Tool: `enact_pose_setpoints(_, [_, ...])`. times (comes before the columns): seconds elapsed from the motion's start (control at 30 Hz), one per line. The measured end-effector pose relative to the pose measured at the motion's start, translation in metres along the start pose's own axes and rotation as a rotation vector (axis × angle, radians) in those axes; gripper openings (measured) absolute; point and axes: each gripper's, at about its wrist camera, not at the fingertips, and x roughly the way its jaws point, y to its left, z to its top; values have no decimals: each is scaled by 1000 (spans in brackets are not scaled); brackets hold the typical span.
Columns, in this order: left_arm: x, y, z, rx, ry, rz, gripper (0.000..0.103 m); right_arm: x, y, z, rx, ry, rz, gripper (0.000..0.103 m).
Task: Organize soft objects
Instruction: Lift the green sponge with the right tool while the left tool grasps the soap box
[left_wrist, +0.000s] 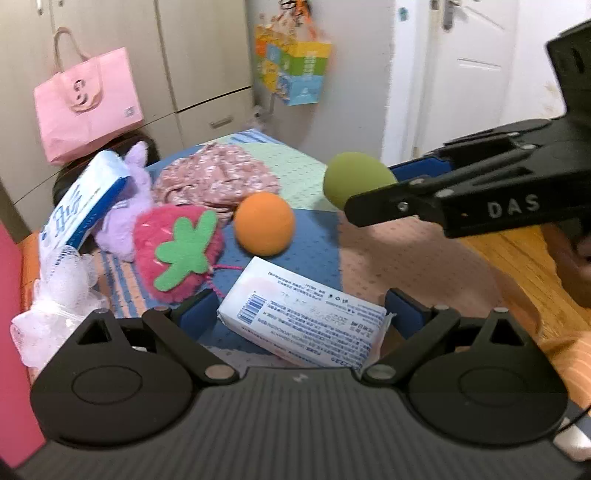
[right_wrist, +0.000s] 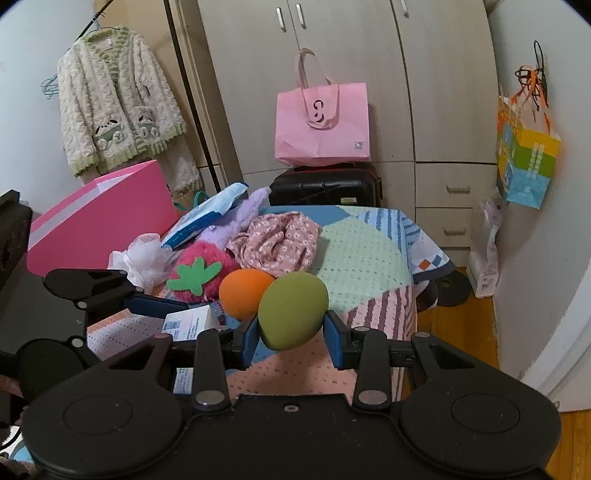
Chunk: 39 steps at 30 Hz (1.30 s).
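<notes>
My right gripper is shut on a green foam ball, held above the table's near edge; the ball also shows in the left wrist view. An orange foam ball lies on the patchwork cloth beside it. My left gripper is open, its fingers either side of a white tissue pack without pressing it. A pink strawberry plush, a purple plush, a floral cloth and a white mesh puff lie behind.
A blue-and-white pack leans on the purple plush. A pink box stands at the table's left. A black suitcase with a pink bag stands behind the table. Wardrobe behind, wooden floor to the right.
</notes>
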Motion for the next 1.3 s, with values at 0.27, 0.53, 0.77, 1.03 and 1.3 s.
enact_pose_setpoints(0.27, [-2,2,1,-6,2,-50,86,-4,2,-8,5,14,-14,42])
enact_pose_setpoints(0.53, [-12,6,-4,-60,9,-36,83,-13,13,-14,-3,23,-23,42])
enact_pose_setpoints(0.77, [-32,12,-10,-109,11,-26,83,-18,26,-22,-18,45,-23,42])
enact_pose_setpoints(1.03, [-58,18,-21,-136,18,-22,83,-21,46,-32,-30,79,-6,42])
enact_pose_setpoints(1.3, [-91,31,-36,-181,60,-30,83,-27,74,-32,-59,121,15,42])
